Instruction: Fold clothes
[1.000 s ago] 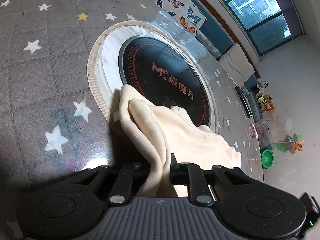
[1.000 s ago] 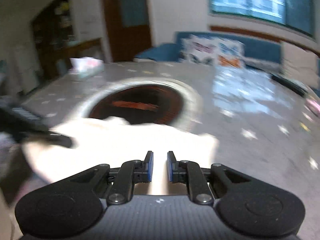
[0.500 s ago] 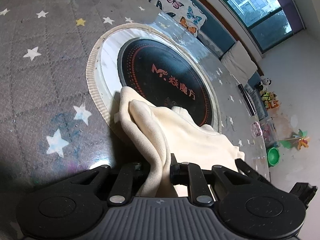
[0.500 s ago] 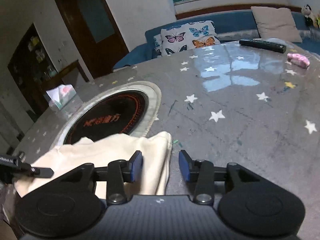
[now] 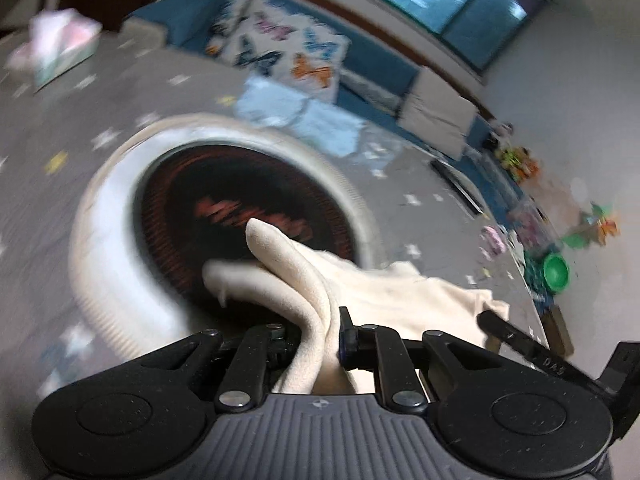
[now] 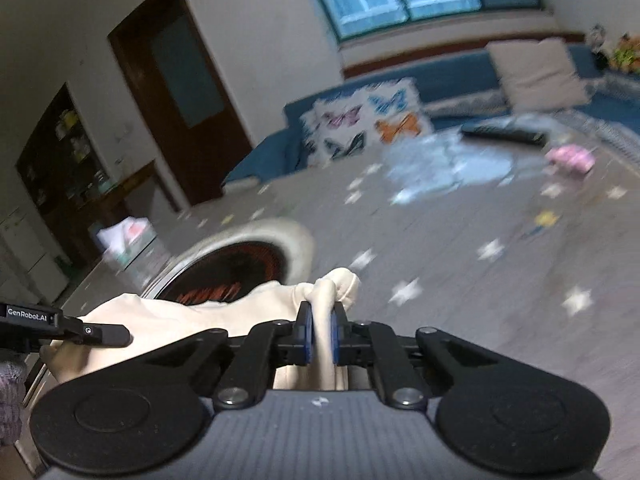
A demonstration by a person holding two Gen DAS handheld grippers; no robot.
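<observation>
Cream fleece garment [image 5: 360, 292], soft and napped, bunched in thick folds across the black round cooktop [image 5: 240, 216] set in the star-printed tabletop [image 6: 460, 280]. Left gripper [image 5: 316, 334] pinching one rolled fold, right gripper [image 6: 319, 334] pinching a knotted corner between blue pads [image 6: 306, 332]. Open tabletop right of the garment; both views motion-blurred.

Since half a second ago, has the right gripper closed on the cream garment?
Yes. The right gripper, then open beside the cream garment, now pinches it, near the round cooktop.
</observation>
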